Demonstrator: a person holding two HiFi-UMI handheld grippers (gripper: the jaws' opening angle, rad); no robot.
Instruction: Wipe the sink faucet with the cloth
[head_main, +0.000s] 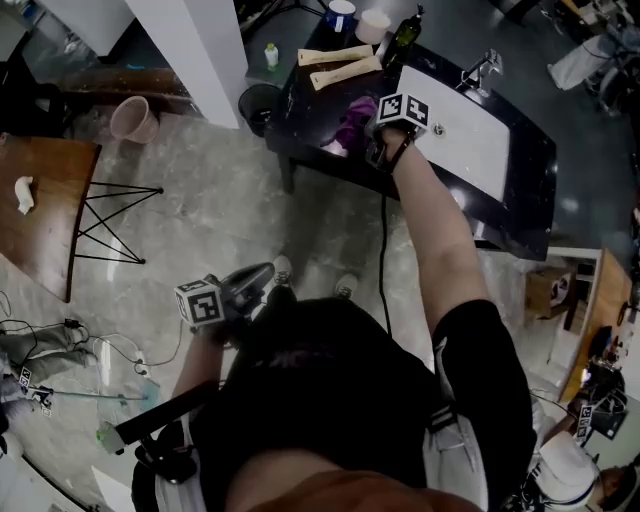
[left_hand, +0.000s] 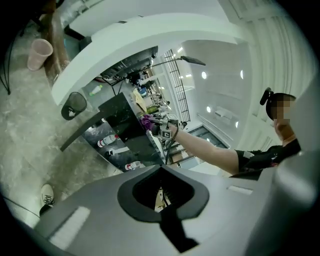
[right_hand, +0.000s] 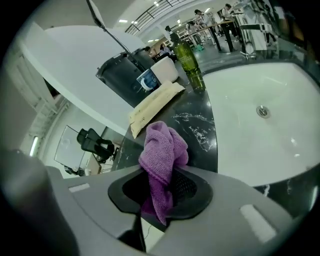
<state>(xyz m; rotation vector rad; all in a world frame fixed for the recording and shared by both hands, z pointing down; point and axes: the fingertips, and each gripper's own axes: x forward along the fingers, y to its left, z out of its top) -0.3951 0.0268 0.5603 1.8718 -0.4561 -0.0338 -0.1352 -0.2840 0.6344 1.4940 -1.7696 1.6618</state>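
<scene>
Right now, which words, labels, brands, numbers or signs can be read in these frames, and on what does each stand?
No text reads clearly in any view.
Green bottle: any label is too blurred to read.
Blue cup: print too small to read.
White bottles with red caps: labels too small to read.
Marker cubes: black-and-white square patterns only, no words.

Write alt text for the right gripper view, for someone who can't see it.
The right gripper is shut on a purple cloth, which bunches up between its jaws. Beyond it lie a black counter and a white sink. A green bottle and a white cup stand at the counter's far end.
</scene>
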